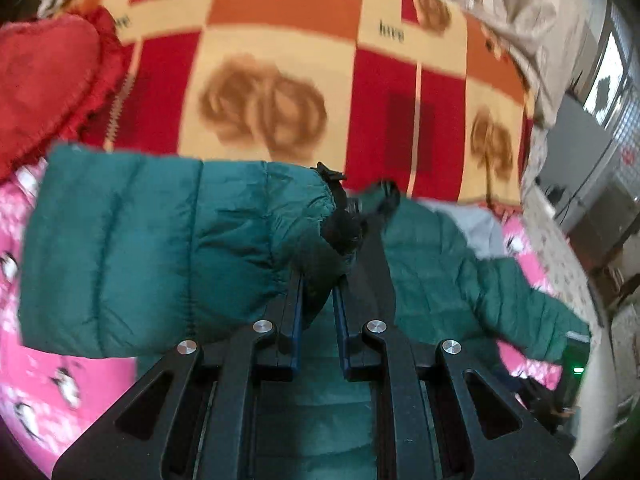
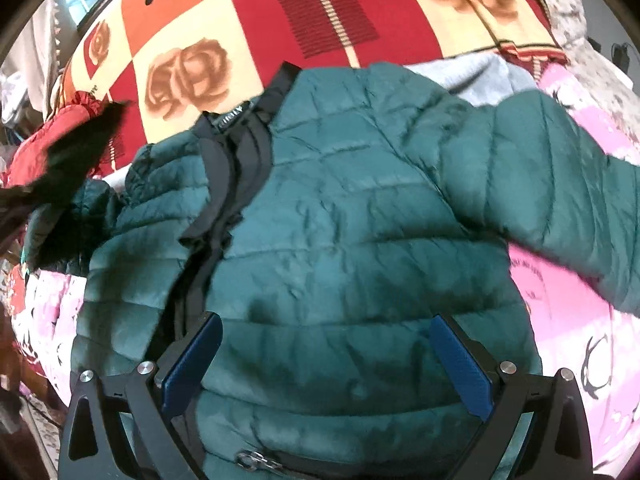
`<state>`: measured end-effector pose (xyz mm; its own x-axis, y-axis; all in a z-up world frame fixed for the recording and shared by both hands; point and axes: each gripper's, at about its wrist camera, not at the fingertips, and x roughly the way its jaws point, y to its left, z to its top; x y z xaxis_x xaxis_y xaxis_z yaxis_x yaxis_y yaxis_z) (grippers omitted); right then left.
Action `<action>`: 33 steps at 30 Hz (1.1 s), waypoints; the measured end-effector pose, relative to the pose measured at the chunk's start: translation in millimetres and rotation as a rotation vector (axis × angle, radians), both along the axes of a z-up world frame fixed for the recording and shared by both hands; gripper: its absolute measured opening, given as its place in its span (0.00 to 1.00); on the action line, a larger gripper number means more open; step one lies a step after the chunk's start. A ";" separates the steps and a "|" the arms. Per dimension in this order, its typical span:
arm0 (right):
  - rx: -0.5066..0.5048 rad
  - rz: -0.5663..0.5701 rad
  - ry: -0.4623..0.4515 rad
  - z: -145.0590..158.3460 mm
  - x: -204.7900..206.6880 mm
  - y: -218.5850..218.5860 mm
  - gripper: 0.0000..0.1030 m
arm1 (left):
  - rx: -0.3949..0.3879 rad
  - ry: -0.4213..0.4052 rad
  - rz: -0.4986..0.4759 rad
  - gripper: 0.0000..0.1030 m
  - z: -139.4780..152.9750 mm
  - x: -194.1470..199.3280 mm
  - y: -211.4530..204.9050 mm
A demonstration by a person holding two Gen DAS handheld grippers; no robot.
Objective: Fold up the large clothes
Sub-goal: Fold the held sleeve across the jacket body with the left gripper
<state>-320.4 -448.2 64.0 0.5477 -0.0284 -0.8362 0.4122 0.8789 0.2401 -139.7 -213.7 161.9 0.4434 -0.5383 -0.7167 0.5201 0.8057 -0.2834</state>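
The left gripper [image 1: 318,280], jaws pinching a sleeve of the green quilted puffer jacket [image 2: 340,240], should lay it flat across; right gripper [image 2: 326,360] jaws spread.

Quilted, faintly shiny green jacket [image 2: 340,220] — fuzzy patterned blanket [image 1: 280,60] beneath

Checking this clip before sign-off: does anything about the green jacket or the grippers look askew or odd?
Nothing damaged. The green puffer jacket lies rumpled and lopsided: its far sleeve sprawls outward onto the pink sheet. The left gripper is shut on a bunched sleeve; the right gripper hangs open above the torso.
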 end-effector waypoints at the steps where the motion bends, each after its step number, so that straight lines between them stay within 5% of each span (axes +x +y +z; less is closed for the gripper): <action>1: -0.010 0.007 0.005 -0.9 -1.3 0.7 1.00 | 0.012 0.015 -0.005 0.13 -9.1 0.0 -8.5; 5: -0.067 0.027 0.022 -1.7 -3.0 3.5 1.00 | 0.050 0.094 -0.060 0.13 -45.8 -6.4 -39.2; 8: -0.092 0.034 0.038 -5.8 -3.0 4.7 1.00 | 0.100 0.067 -0.082 0.13 -57.1 -17.0 -51.6; 14: -0.090 0.048 0.043 -7.8 -2.3 5.8 1.00 | 0.041 0.119 -0.171 0.13 -39.9 -28.5 -42.1; 16: -0.056 0.034 0.030 -5.6 -1.9 2.9 1.00 | 0.001 0.083 -0.203 0.19 -17.7 -36.7 -30.0; 18: -0.019 0.017 0.009 0.0 -3.6 0.5 1.00 | -0.032 0.040 -0.210 0.59 2.3 -42.3 -15.5; 20: 0.011 0.005 -0.021 6.9 -3.6 0.3 1.00 | -0.072 -0.017 -0.164 0.77 22.5 -45.7 12.9; 23: 0.062 0.006 -0.071 17.4 0.3 3.4 1.00 | -0.062 -0.077 -0.094 0.77 35.3 -43.1 45.6; 26: 0.113 0.025 -0.099 23.7 11.9 9.7 1.00 | 0.038 -0.145 0.045 0.77 32.4 -34.7 79.9; 33: 0.148 0.117 -0.104 28.8 61.1 35.7 1.00 | 0.137 -0.059 0.227 0.77 -16.9 -4.1 131.8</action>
<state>-259.3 -412.5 92.7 0.6236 0.1592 -0.7653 0.2761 0.8710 0.4063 -143.8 -82.0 145.0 0.5853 -0.3200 -0.7450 0.3338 0.9324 -0.1382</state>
